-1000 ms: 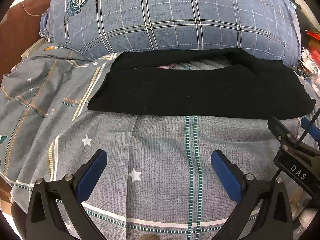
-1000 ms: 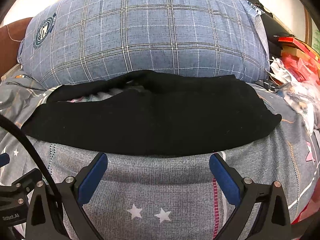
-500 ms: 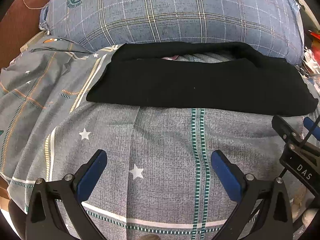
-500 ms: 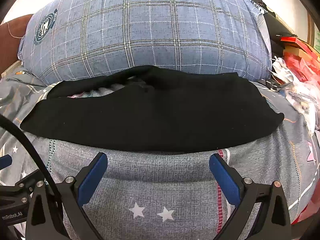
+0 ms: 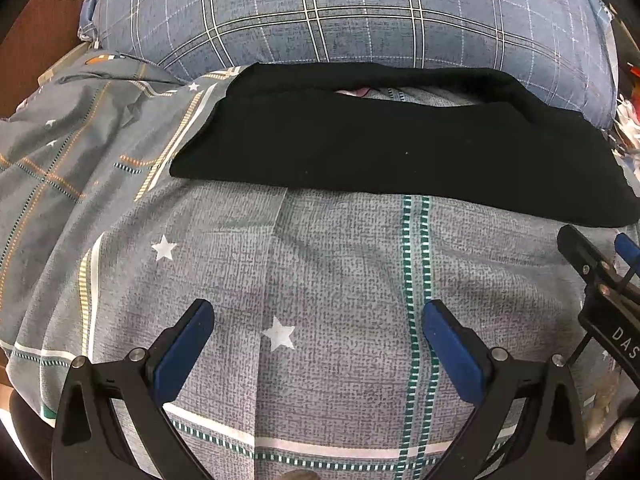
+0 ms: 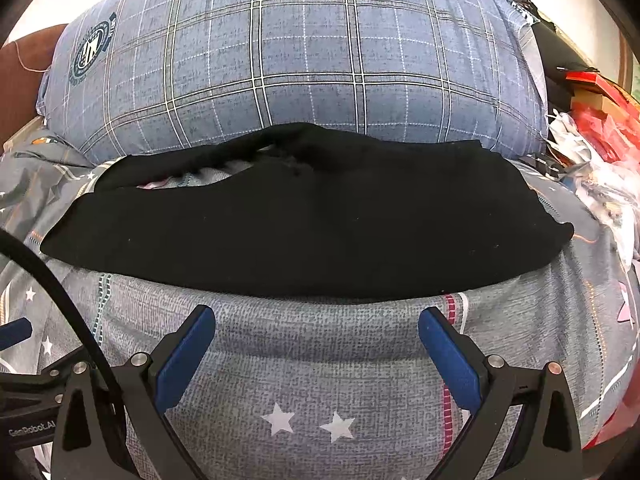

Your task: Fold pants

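The black pants lie folded in a wide band across the grey star-patterned bed sheet, just before a blue plaid pillow. They also show in the right wrist view. My left gripper is open and empty, over the sheet short of the pants' near edge. My right gripper is open and empty, just short of the pants' near edge. The right gripper's fingers show at the right edge of the left wrist view.
A large blue plaid pillow lies behind the pants. Red packages and crumpled white bags pile up at the right of the bed. A brown headboard stands at the far left. A black cable crosses the lower left.
Both grippers have drawn back a little from the pants and stay open. The pants lie as before.
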Demonstrator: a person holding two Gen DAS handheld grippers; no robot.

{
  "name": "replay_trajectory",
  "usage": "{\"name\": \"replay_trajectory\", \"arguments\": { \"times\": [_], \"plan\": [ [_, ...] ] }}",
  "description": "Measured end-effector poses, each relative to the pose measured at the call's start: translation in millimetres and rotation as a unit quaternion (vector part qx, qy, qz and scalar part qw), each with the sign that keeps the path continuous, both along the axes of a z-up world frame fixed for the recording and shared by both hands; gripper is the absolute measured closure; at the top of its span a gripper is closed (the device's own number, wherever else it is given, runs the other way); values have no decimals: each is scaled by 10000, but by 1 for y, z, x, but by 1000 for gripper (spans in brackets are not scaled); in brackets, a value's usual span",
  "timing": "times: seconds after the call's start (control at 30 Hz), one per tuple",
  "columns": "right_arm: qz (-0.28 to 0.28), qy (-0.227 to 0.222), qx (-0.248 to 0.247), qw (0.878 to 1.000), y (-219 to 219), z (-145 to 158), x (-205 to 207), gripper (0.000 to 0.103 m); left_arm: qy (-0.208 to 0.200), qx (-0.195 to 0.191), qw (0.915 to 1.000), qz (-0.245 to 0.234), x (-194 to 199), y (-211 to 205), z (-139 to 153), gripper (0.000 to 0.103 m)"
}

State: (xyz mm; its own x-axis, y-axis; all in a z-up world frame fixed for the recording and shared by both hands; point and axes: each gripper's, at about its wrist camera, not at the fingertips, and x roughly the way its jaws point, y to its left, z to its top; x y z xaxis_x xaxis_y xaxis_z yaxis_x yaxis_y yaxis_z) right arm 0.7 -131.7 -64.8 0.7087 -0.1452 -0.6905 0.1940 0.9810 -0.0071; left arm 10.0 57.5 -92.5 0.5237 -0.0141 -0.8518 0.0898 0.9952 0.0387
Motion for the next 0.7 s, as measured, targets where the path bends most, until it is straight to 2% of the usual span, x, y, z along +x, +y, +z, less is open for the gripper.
{"name": "replay_trajectory", "arguments": {
  "times": [0.7],
  "plan": [
    [173,348,122,9992,7,-15,6,0,103,-127,9999,-25,0,5,-6,0]
  ]
}}
